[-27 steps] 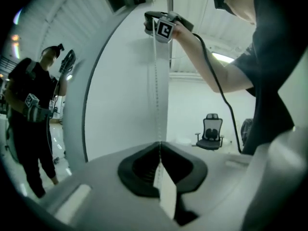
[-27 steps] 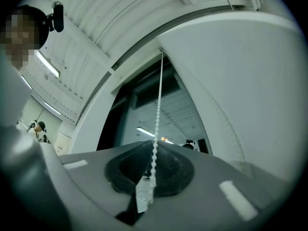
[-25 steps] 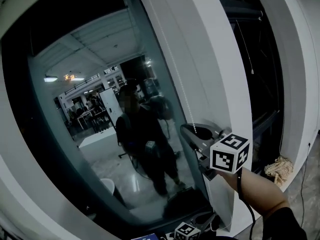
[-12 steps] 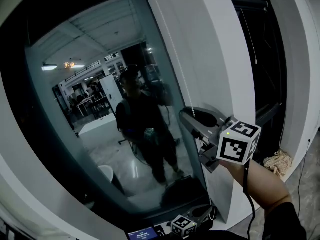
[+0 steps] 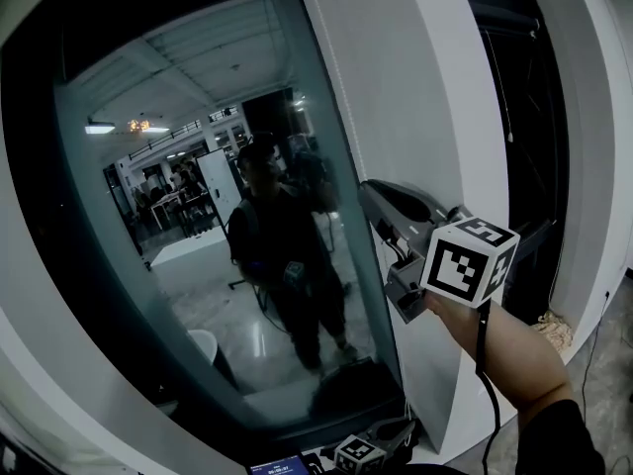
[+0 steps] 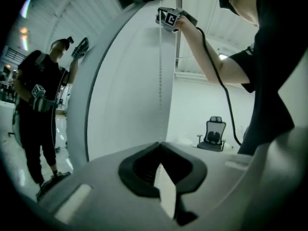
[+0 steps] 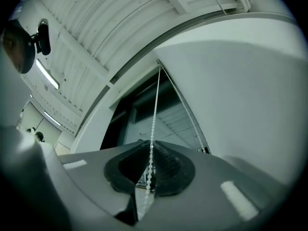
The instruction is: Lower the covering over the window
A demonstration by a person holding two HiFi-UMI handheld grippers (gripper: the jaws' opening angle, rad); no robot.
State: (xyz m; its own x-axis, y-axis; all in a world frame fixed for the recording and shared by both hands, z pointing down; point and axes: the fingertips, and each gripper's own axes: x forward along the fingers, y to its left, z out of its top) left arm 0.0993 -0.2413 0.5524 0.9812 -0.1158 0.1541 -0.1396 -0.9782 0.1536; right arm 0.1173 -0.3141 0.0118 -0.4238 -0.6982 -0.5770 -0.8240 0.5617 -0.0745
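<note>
Right gripper [image 7: 150, 146] is nipped on the chain [image 7: 155, 105]. Its jaws have just been closing, and the beads run straight down between the pads. That chain hangs against the white column [image 5: 396, 87] just beside the window [image 5: 188, 226], at the right edge of the glass as the head view shows it. Its long axis is upright. From the jaws it climbs to the top of the frame, where a second strand [image 7: 187, 110] meets it and slants away (the two sides of one loop, I take it). The gripper is held high and points up along it.

No blind shows on the glass in the head view, so the lowering looks hardly begun. I judge this to be a hold taken high on the loop. The next move calls for a steady pull straight down along the chain, with the grip firm enough that the beads do not slip, provided this is the strand that lowers.

Left gripper [image 6: 160, 148] hangs low, pressed together on nothing, with the chain well ahead of it.
</note>
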